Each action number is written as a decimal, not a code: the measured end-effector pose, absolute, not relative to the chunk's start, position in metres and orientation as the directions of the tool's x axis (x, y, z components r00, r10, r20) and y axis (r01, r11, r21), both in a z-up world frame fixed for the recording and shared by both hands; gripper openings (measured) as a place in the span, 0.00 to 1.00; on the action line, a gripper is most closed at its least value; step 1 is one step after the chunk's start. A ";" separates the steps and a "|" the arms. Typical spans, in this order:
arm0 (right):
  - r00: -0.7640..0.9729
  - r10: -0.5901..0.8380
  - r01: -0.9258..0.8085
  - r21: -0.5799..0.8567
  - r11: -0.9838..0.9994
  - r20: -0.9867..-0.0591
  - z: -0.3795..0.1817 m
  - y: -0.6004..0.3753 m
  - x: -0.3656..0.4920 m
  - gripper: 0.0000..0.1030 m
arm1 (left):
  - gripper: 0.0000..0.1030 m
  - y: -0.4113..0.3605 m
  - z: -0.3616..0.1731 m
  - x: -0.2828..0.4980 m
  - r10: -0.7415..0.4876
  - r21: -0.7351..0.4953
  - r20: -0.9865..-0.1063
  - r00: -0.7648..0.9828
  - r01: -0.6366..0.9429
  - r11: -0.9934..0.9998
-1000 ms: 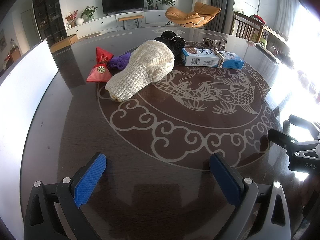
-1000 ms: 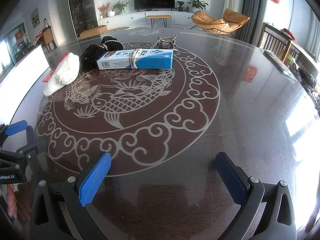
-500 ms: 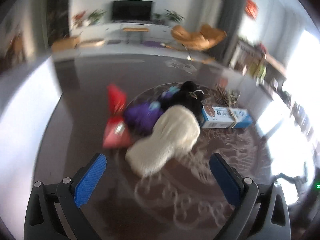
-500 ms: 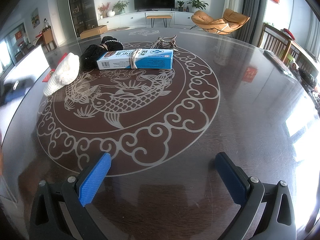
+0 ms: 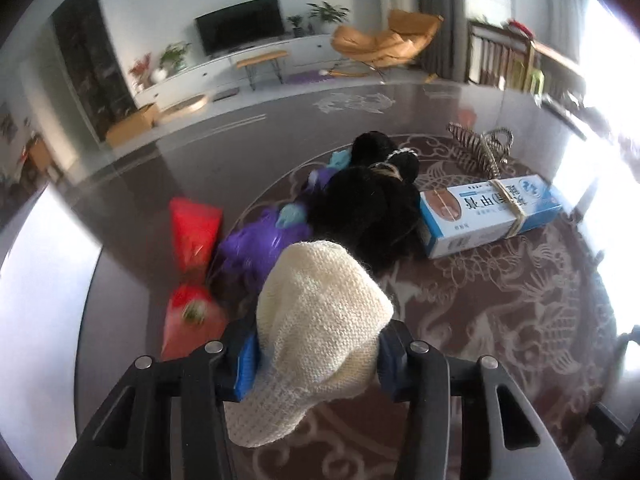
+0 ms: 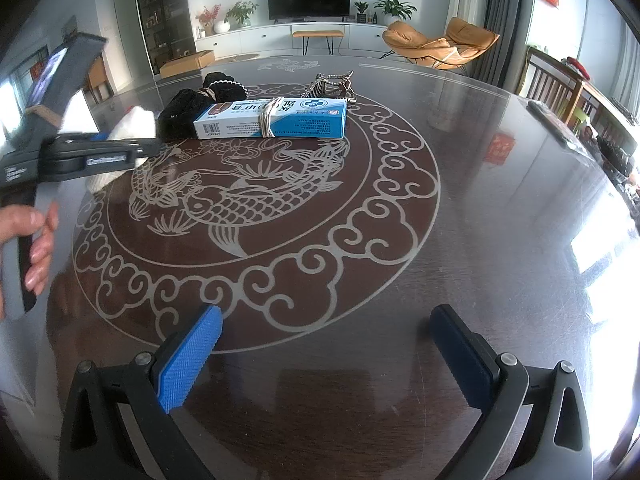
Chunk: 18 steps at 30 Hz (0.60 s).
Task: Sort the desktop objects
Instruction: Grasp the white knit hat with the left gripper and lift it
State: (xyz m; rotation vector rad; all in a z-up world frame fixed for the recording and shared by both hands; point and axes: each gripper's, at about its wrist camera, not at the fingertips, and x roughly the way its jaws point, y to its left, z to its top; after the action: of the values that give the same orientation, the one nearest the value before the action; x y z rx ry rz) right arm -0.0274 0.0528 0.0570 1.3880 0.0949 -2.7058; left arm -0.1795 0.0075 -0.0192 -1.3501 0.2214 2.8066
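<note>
Left wrist view: my left tool (image 5: 316,354) has just closed on the cream knit hat (image 5: 320,316); right tool (image 6: 328,356) gapes wide over bare tabletop (image 6: 500,240), well inside its rim.

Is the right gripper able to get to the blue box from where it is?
Probably yes. The right gripper is open and holds nothing, and only bare table lies between it and the blue box. The left gripper, shut on the cream knit hat, stays off to the side.
</note>
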 end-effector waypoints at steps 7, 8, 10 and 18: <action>-0.580 -0.060 0.117 -0.010 -0.993 -0.813 0.057 0.053 -0.027 1.00 | 0.47 -0.031 -0.021 -0.095 -0.078 0.056 -0.796 -0.600 0.055 -0.997; -0.580 -0.060 0.117 -0.010 -0.993 -0.813 0.057 0.053 -0.027 1.00 | 0.47 -0.037 -0.021 -0.080 -0.069 0.036 -0.797 -0.599 0.067 -0.997; -0.580 -0.060 0.117 -0.010 -0.993 -0.813 0.057 0.053 -0.028 1.00 | 0.48 -0.046 -0.023 -0.068 -0.049 0.007 -0.795 -0.605 0.071 -0.997; -0.580 -0.060 0.116 -0.010 -0.993 -0.813 0.057 0.053 -0.028 1.00 | 0.83 -0.049 -0.029 -0.069 0.043 -0.046 -0.807 -0.589 -0.011 -0.999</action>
State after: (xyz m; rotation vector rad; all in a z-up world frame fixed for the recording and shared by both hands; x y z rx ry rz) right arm -0.0275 0.0526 0.0570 1.3881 0.0951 -2.7057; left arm -0.0694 -0.0490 -0.0291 -1.4088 -0.0555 2.7731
